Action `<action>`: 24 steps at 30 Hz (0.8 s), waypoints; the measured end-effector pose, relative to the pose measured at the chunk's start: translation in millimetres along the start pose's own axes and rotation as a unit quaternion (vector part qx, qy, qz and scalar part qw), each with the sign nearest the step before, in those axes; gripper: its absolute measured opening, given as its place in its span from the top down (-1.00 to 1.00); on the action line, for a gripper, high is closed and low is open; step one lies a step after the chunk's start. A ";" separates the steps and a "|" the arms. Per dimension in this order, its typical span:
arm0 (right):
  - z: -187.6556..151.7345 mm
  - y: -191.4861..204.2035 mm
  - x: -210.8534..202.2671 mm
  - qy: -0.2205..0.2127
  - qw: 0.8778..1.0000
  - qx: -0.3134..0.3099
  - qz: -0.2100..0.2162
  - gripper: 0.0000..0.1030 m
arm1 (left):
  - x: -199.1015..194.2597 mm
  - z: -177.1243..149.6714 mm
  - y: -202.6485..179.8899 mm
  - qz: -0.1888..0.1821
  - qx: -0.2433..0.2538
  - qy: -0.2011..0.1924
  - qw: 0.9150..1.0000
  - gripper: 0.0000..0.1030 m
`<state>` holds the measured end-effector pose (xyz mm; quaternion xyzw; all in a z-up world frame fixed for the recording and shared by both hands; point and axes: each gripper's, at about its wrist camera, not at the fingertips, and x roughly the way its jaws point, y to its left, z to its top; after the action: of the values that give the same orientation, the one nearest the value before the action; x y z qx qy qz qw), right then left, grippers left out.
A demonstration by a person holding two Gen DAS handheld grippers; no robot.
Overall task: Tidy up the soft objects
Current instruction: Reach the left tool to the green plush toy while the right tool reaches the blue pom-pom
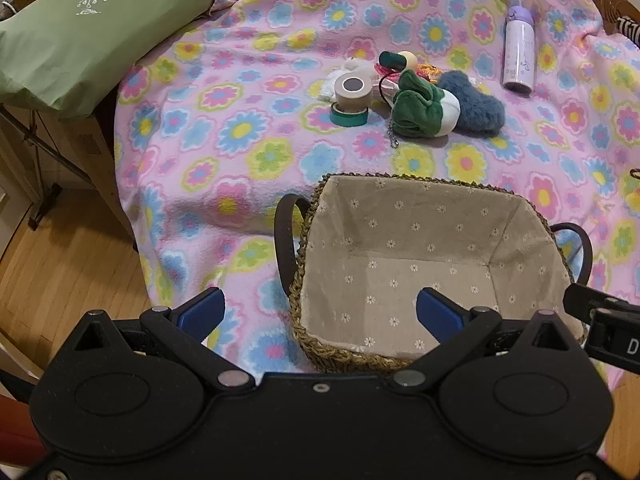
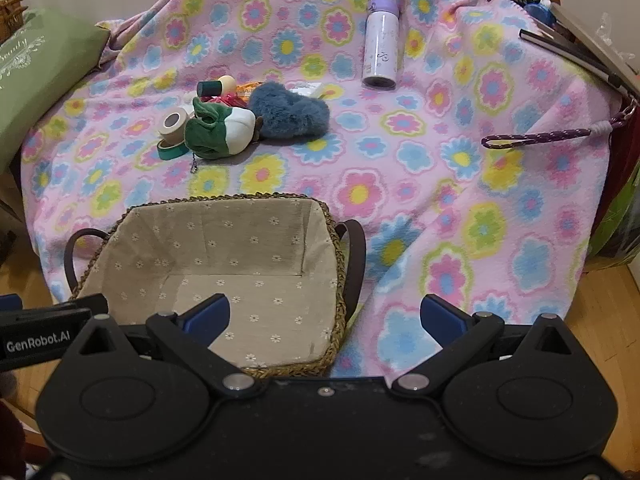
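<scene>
Soft objects are lying in a cluster at the upper centre of the left wrist view, on a pink flowered blanket (image 1: pixel 248 80) that is covering the whole work surface. A green pillow (image 1: pixel 80 28) with white lettering is sitting at the upper left of that frame, overlapping the blanket's edge.

A woven basket (image 1: pixel 312 216) with a beige flower-print lining and dark loop handles is standing in the lower centre of the frame, just ahead of the tool; nothing is lying inside it. In the right wrist view the same basket (image 2: pixel 132 212) is occupying the lower left.

Within the cluster, a blue fuzzy item (image 1: pixel 476 108) is touching a green-and-white plush (image 1: pixel 424 110) on its left — a small bead chain is trailing from the plush toward the basket. A white-and-lilac bottle (image 1: pixel 519 50) is lying well apart at the upper right. A beige tape roll (image 1: pixel 352 92) is resting on a green tape roll (image 1: pixel 348 117) just left of the plush. A purple cord (image 2: pixel 536 138) is lying at the right of the right wrist frame.

The left gripper (image 1: pixel 320 314) is hovering over the basket's near left rim, jaws spread wide and holding nothing. The right gripper (image 2: pixel 325 316) is hovering at the basket's near right corner — its blue pads (image 2: pixel 208 316) are likewise standing far apart around nothing.
</scene>
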<state>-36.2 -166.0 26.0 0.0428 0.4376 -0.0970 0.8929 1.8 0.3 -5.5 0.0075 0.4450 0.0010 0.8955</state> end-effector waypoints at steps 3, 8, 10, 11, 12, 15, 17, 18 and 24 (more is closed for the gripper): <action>-0.2 0.2 -1.2 -0.003 1.000 -0.002 0.015 -0.98 | -2.6 3.3 3.9 -0.004 -0.011 -0.010 1.000 -0.86; 6.2 1.3 -3.5 -0.024 0.999 -0.012 0.020 -0.93 | -3.0 17.8 13.5 -0.028 -0.024 -0.016 0.999 -0.82; 16.8 -0.1 -1.3 -0.031 0.999 -0.016 0.023 -0.93 | 0.0 28.9 16.5 -0.039 -0.023 -0.016 0.999 -0.82; 23.9 -1.4 0.6 -0.035 0.999 -0.016 0.027 -0.93 | 2.2 35.5 18.4 -0.042 -0.023 -0.018 0.999 -0.82; 32.6 -3.2 3.3 -0.042 0.999 -0.016 0.030 -0.93 | 4.9 43.3 20.2 -0.045 -0.024 -0.018 0.999 -0.82; 58.1 -4.8 12.3 -0.063 0.997 -0.027 0.024 -0.93 | 16.1 67.1 23.5 -0.048 -0.023 -0.023 0.998 -0.82; 73.4 -6.1 20.4 -0.070 0.997 -0.032 0.019 -0.93 | 27.1 82.8 23.3 -0.041 -0.017 -0.027 0.999 -0.82; 81.8 -7.2 24.9 -0.071 0.997 -0.031 0.019 -0.93 | 33.0 88.9 23.3 -0.037 -0.014 -0.025 0.999 -0.82; 116.9 -9.6 59.5 -0.056 0.998 -0.031 0.028 -0.93 | 69.0 119.2 20.7 -0.043 -0.007 -0.009 0.999 -0.84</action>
<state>87.7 -202.3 50.8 0.0219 0.3887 -0.0611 0.9191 138.5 20.0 11.8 -0.0177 0.4368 -0.0342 0.8987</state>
